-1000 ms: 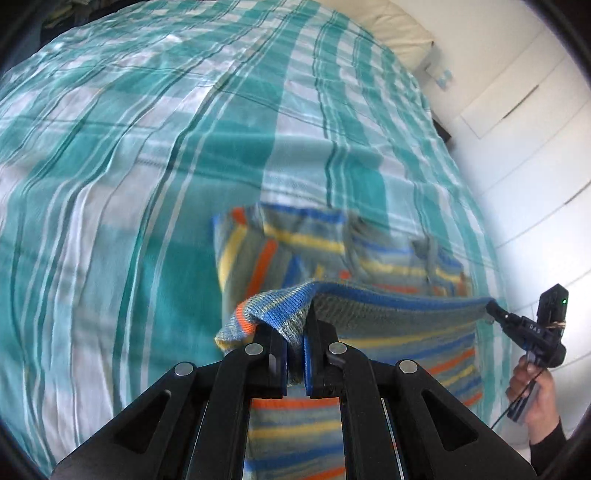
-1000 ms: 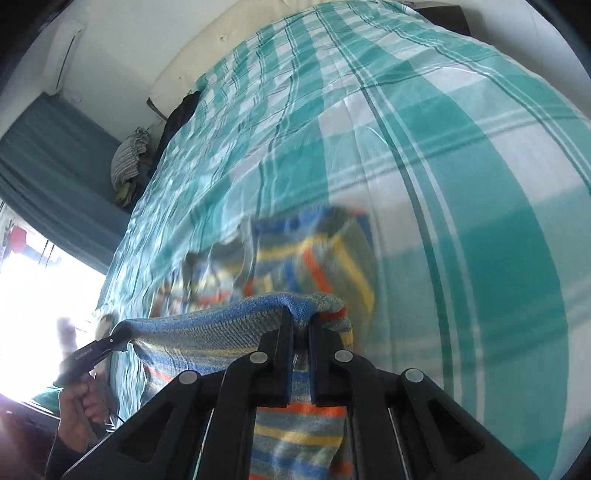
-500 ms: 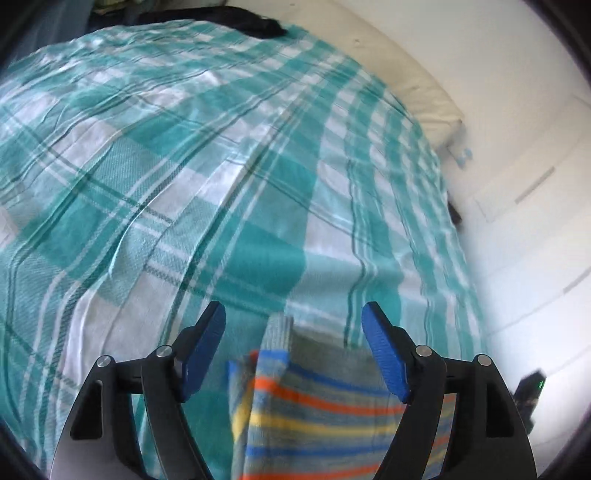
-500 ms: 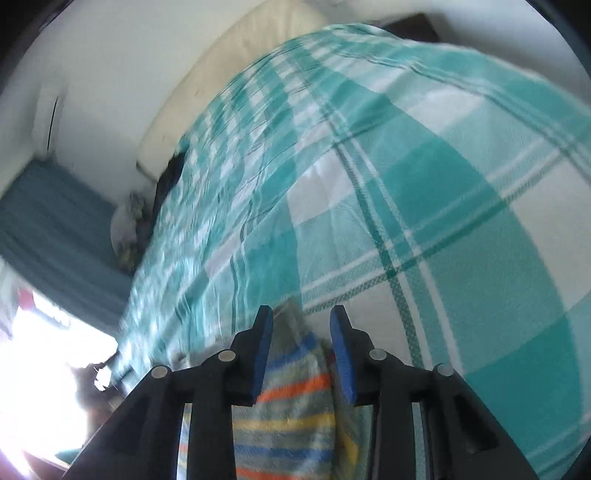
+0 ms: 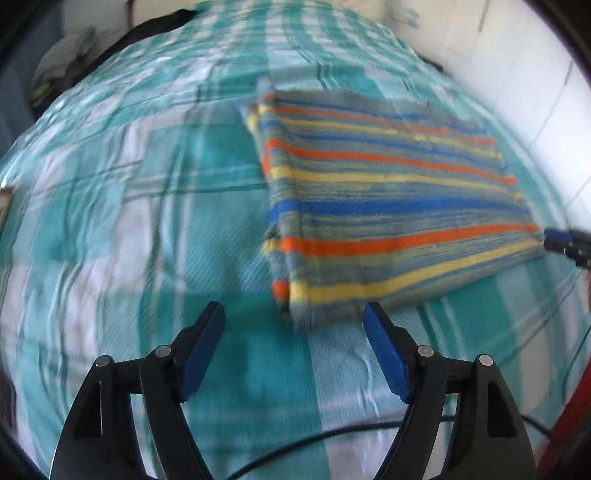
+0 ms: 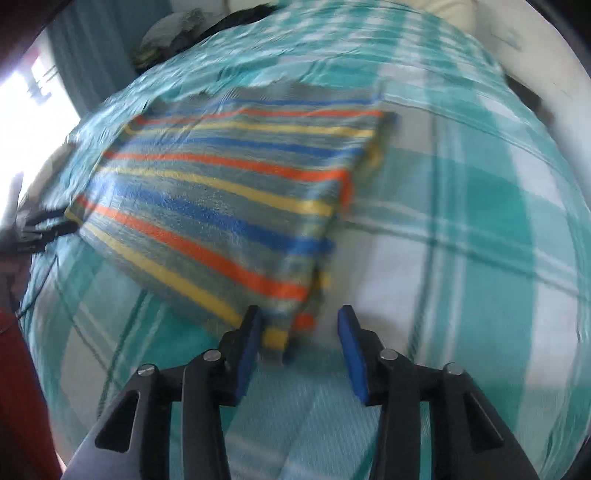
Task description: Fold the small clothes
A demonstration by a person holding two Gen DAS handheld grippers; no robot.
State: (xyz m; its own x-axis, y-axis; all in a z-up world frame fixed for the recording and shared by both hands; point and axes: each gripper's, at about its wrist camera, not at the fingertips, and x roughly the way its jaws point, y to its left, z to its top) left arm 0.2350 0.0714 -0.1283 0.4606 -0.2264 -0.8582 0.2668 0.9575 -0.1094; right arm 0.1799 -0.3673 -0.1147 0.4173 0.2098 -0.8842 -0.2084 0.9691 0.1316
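A small knitted garment (image 5: 391,206) with grey, blue, orange and yellow stripes lies folded flat on the bed; it also shows in the right wrist view (image 6: 236,199). My left gripper (image 5: 293,350) is open and empty, just short of the garment's near left corner. My right gripper (image 6: 299,343) is open and empty, its jaws on either side of the garment's near right corner without holding it. Each gripper's tip shows in the other's view, at the right edge (image 5: 565,242) and the left edge (image 6: 40,230).
The bed is covered by a teal and white checked sheet (image 5: 122,221). Dark and grey clothes (image 6: 177,29) lie at the far end near a cream pillow (image 6: 450,11). A white wall (image 5: 517,59) runs along the right side. A black cable (image 5: 314,439) crosses below my left gripper.
Both grippers held the garment's edge lifted a second ago. They carried it over, let go and opened. They have since pulled back, and the garment lies folded flat.
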